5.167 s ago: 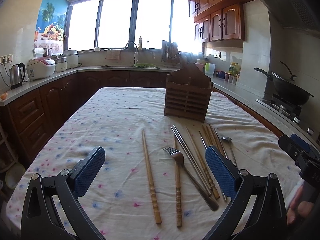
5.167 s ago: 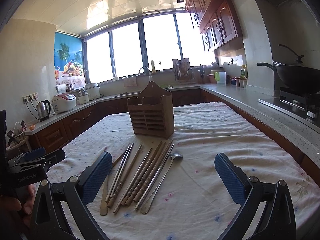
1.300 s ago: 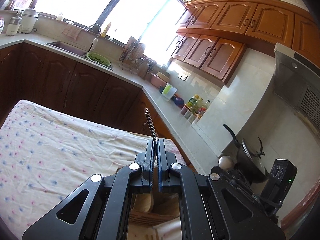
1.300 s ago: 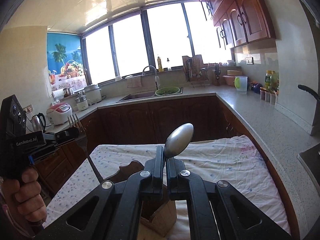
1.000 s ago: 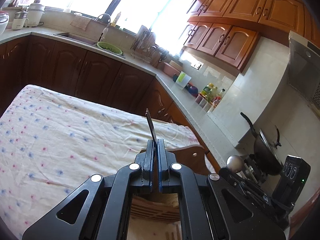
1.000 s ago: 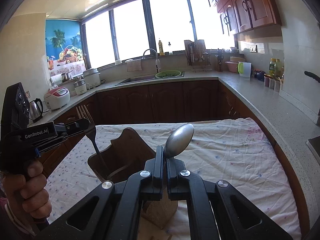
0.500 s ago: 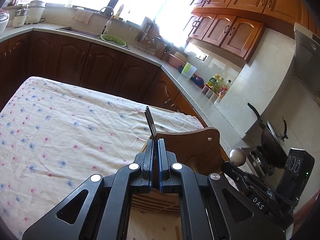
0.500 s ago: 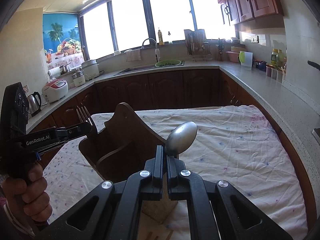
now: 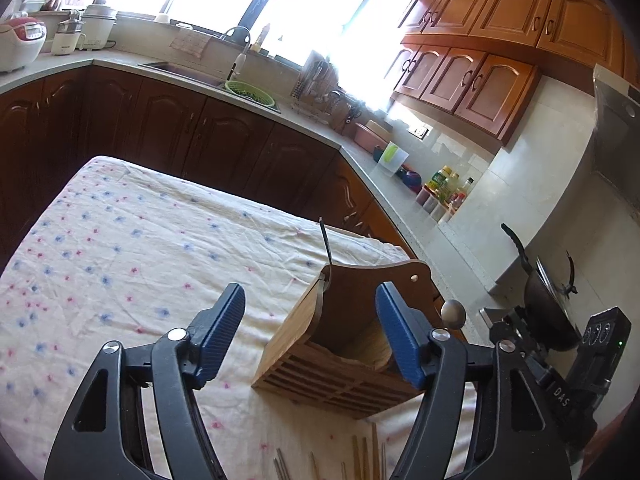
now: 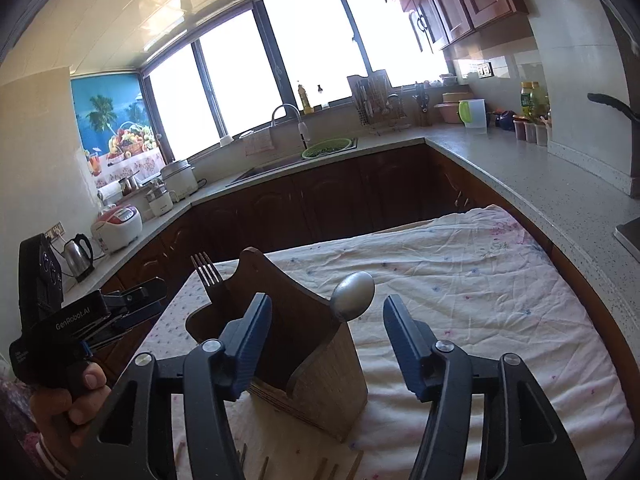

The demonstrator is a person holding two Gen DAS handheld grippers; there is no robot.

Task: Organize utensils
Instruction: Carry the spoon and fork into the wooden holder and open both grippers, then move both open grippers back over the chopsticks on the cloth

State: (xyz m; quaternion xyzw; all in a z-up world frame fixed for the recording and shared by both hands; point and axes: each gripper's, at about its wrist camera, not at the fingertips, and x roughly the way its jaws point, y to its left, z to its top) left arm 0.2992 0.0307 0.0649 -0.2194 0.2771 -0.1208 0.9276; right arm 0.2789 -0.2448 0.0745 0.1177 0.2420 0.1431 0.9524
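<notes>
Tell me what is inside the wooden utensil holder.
A fork and a spoon stand in the wooden utensil holder, heads up. Its walls cover their handles and anything lower.

Slatted wooden utensil holder (image 9: 340, 344) – matt; shiny metal spoon (image 10: 354, 290) and fork (image 10: 206, 270); wrinkled floral cotton tablecloth (image 9: 132, 248).

Both wrist views look closely down on the holder (image 9: 352, 336).
</notes>
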